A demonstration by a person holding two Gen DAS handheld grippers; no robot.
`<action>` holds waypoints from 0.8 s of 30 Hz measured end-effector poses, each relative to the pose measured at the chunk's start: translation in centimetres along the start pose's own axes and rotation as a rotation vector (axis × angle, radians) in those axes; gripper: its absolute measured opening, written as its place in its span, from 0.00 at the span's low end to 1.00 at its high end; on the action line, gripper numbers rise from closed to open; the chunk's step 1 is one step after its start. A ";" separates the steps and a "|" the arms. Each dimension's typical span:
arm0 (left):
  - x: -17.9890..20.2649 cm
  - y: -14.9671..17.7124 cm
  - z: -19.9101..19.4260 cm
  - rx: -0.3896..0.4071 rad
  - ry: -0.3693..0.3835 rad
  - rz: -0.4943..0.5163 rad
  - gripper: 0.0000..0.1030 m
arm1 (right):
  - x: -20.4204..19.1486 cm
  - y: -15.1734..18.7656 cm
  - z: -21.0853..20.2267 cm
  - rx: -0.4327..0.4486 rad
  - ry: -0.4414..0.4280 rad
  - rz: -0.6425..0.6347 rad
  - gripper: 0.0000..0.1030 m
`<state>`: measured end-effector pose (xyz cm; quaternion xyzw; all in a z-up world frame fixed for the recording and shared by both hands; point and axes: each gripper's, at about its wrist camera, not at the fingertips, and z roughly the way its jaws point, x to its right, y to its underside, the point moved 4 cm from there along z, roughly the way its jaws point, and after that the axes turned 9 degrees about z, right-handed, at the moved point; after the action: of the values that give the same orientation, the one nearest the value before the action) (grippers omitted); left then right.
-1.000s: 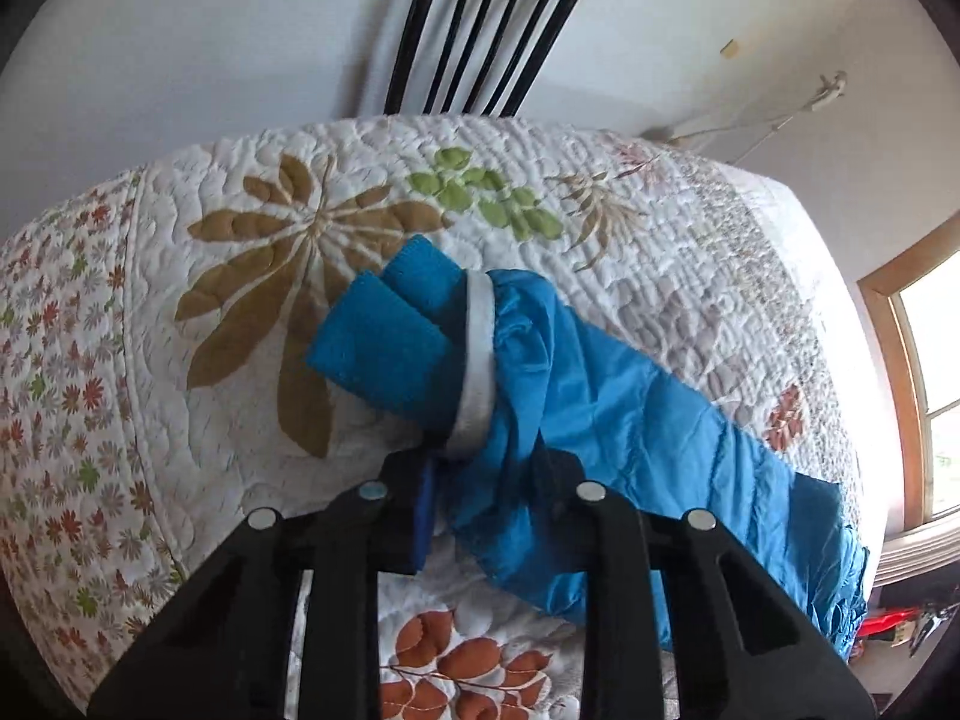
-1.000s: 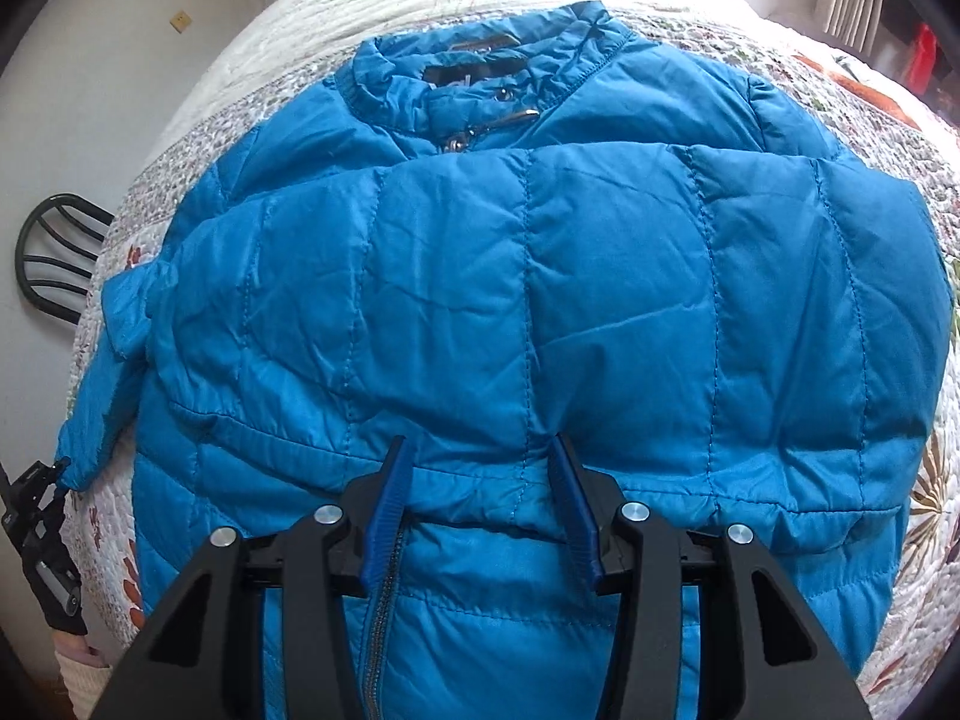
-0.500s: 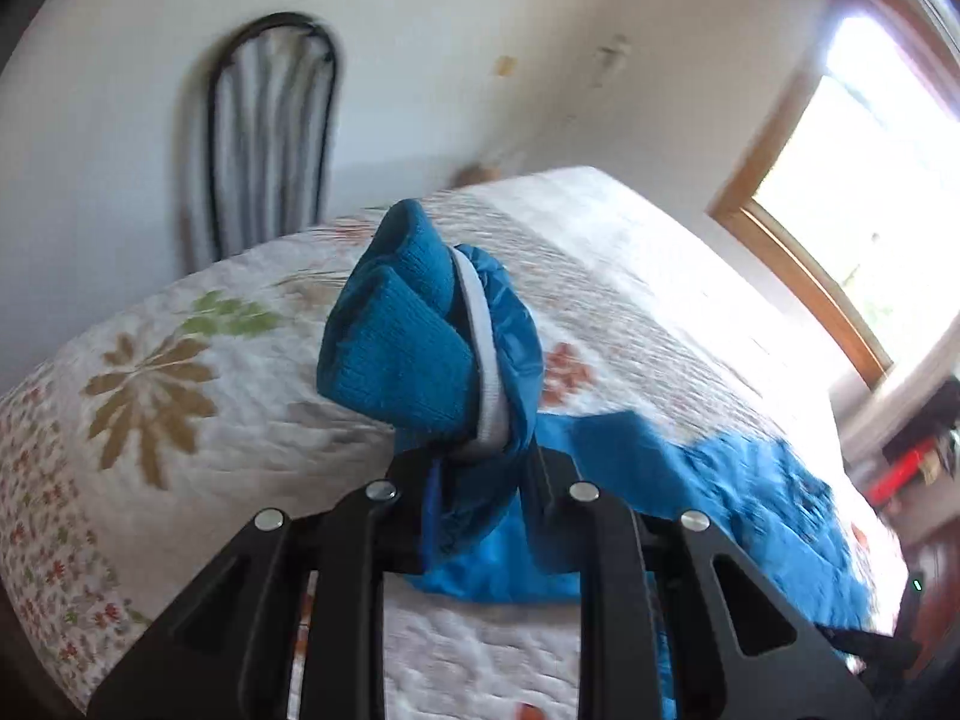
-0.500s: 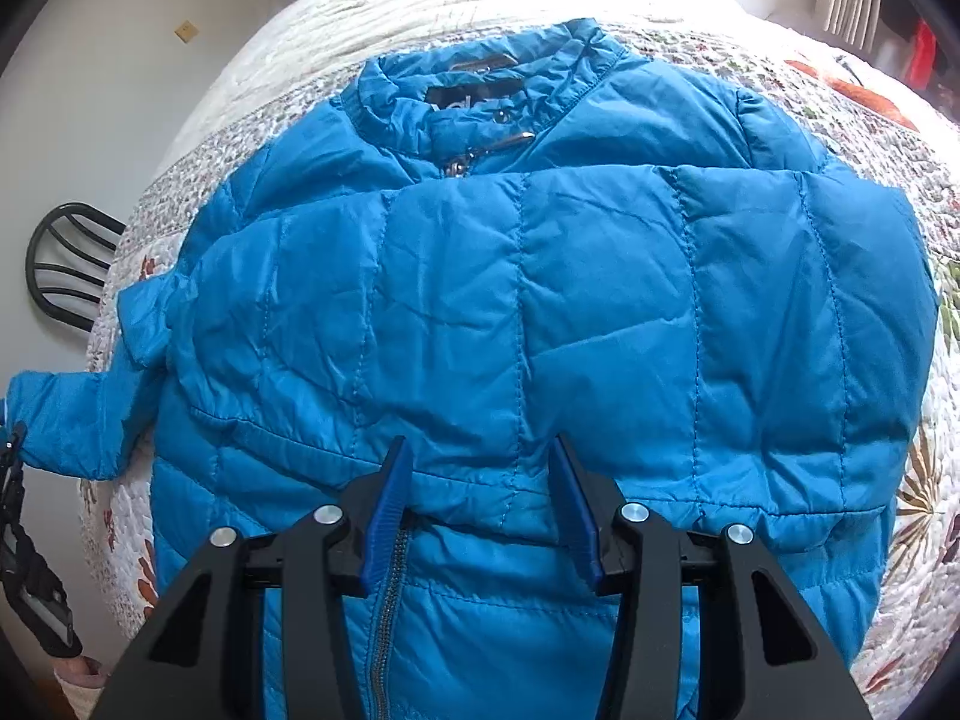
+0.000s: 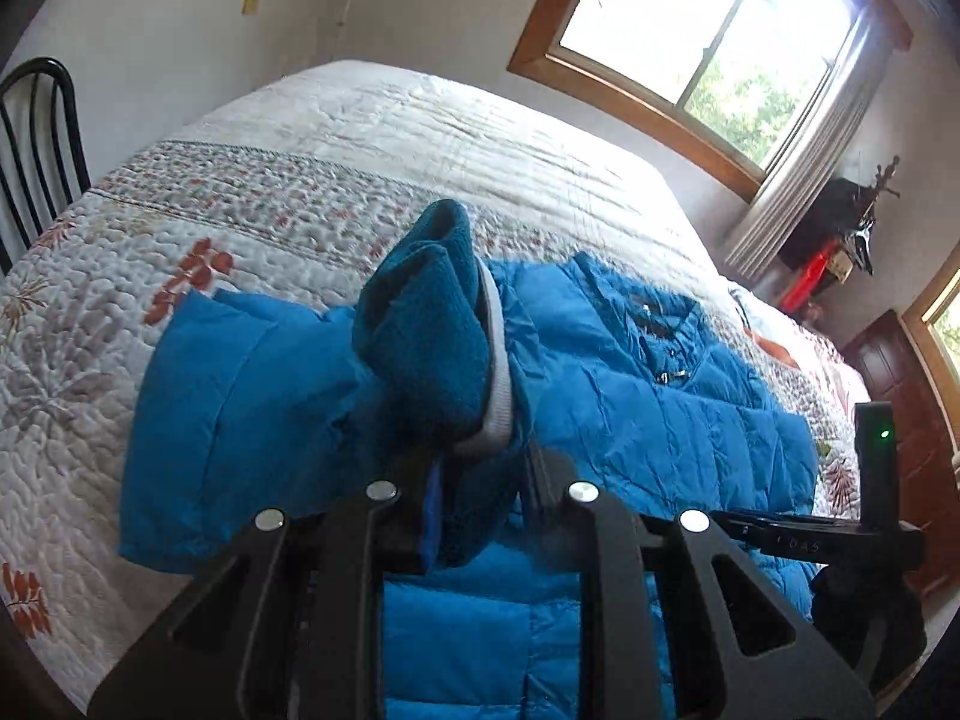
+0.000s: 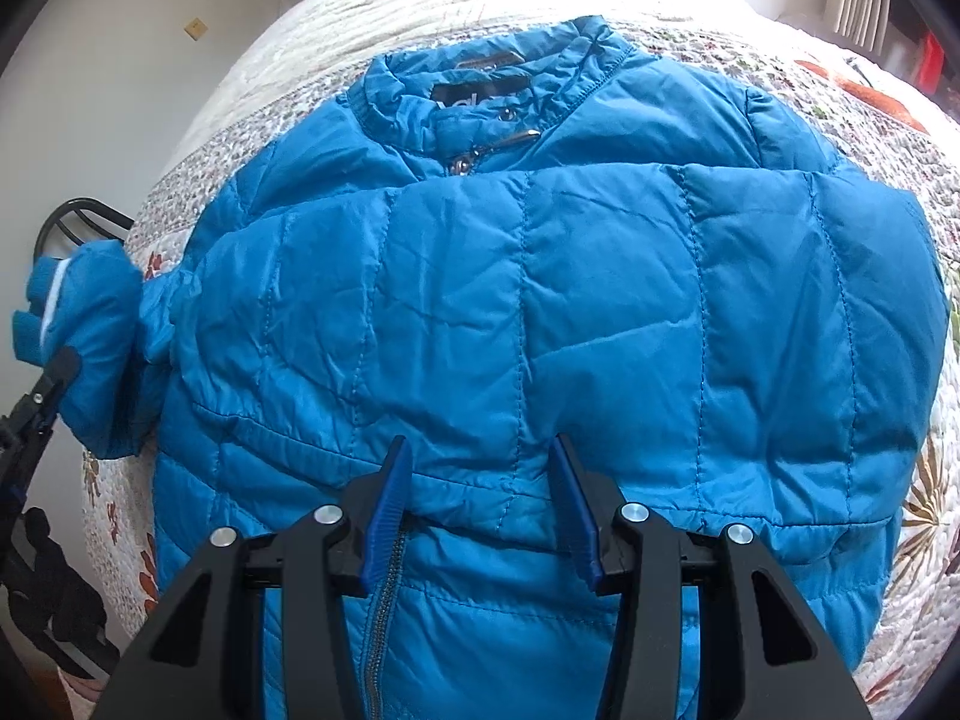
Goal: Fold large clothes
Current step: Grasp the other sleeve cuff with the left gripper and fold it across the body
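- Jacket (image 6: 540, 312), blue and quilted, lies front up across the bed (image 5: 420, 138), collar toward the far side, zipper running down between the right gripper's fingers.
- Left sleeve (image 5: 240, 420) no longer trails flat over the quilt as it did a second ago; it is lifted and swung round toward the jacket's body.
- Cuff (image 5: 438, 354), knitted with a pale band, stands bunched above the left gripper (image 5: 480, 480), which is clamped on the sleeve just below it.
- From the right wrist view the same cuff hangs at the jacket's left edge, raised off the bed, the sleeve doubled back on itself.
- Right sleeve already appears laid across the chest, so this looks like the second sleeve fold, partly done.
- Right gripper (image 6: 480, 498) hovers low over the jacket's middle, fingers apart, holding nothing; whether the tips touch the fabric I cannot tell.
- Next the cuff likely needs carrying across the chest and laying flat; puffy fabric may spring back.
- A chair (image 5: 30, 138) stands beyond the bed's left side.
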<state>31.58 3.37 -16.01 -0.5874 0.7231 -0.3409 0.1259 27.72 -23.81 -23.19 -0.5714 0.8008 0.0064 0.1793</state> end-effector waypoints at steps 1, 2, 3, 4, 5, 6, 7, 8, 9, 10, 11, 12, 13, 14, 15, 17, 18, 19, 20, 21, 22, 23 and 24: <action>0.1 0.5 1.1 -0.022 0.001 0.006 0.19 | 0.0 0.1 0.0 0.000 0.000 -0.004 0.46; 0.4 1.0 2.2 -0.050 0.004 0.012 0.19 | 0.0 0.1 0.0 0.001 0.000 -0.008 0.46; 0.3 1.4 3.0 -0.070 0.002 0.014 0.19 | 0.0 0.1 0.0 0.001 -0.001 -0.010 0.46; 0.2 1.7 3.6 -0.088 0.004 0.015 0.20 | 0.0 0.1 0.0 0.000 -0.003 -0.011 0.46; 0.3 2.1 4.4 -0.109 0.011 0.021 0.20 | 0.1 0.1 0.1 -0.001 -0.004 -0.012 0.46; 0.2 2.4 4.5 -0.121 0.013 0.025 0.21 | 0.1 0.1 0.1 -0.002 -0.007 -0.010 0.46; 0.3 2.5 4.7 -0.126 0.017 0.028 0.22 | 0.2 0.1 0.2 -0.004 -0.009 -0.008 0.46; 0.4 2.7 4.7 -0.127 0.031 0.038 0.25 | 0.2 0.0 0.2 -0.005 -0.011 -0.007 0.46; 0.7 2.7 4.4 -0.131 0.052 0.050 0.31 | 0.2 0.0 0.2 -0.006 -0.011 -0.007 0.46; 0.9 2.7 3.9 -0.132 0.084 0.057 0.42 | 0.3 0.0 0.2 -0.007 -0.012 -0.008 0.46; 1.4 2.7 3.5 -0.131 0.122 0.062 0.49 | 0.3 0.0 0.2 -0.007 -0.012 -0.008 0.47; 1.8 2.7 2.7 -0.128 0.177 0.071 0.56 | 0.3 0.0 0.2 -0.007 -0.011 -0.008 0.47; 2.3 2.8 1.9 -0.123 0.213 0.082 0.56 | 0.2 -0.1 0.2 -0.007 -0.009 -0.009 0.47; 2.4 2.9 0.9 -0.107 0.234 0.092 0.56 | 0.2 -0.1 0.2 -0.006 -0.009 -0.009 0.47; 2.3 3.0 0.0 -0.087 0.235 0.092 0.58 | 0.1 -0.2 0.1 -0.007 -0.013 -0.007 0.47; 0.8 2.8 -1.5 -0.052 0.198 0.060 0.58 | -0.6 -0.2 -0.2 -0.014 -0.052 -0.008 0.47; -0.7 2.6 -2.2 -0.037 0.163 0.022 0.58 | -1.1 -0.1 -0.2 -0.021 -0.073 -0.014 0.47; -2.5 2.3 -2.7 -0.031 0.113 -0.015 0.59 | -1.7 -0.1 -0.4 -0.026 -0.092 -0.025 0.47; -4.6 2.2 -3.1 -0.033 0.026 -0.049 0.59 | -2.5 -0.1 -0.5 -0.028 -0.110 -0.037 0.48; -6.4 2.1 -3.4 -0.031 -0.038 -0.074 0.60 | -3.2 -0.1 -0.6 -0.030 -0.128 -0.049 0.51; -8.4 2.1 -3.6 -0.039 -0.097 -0.105 0.61 | -4.1 -0.2 -0.6 -0.033 -0.152 -0.061 0.53; -10.1 2.3 -3.7 -0.051 -0.132 -0.141 0.61 | -5.1 -0.4 -0.6 -0.039 -0.178 -0.072 0.54; -11.8 2.5 -3.6 -0.066 -0.140 -0.182 0.61 | -6.1 -0.6 -0.5 -0.046 -0.202 -0.084 0.54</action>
<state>30.86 15.86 -17.47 -0.6769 0.6669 -0.2852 0.1253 29.85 -18.56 -20.82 -0.6048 0.7537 0.0749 0.2459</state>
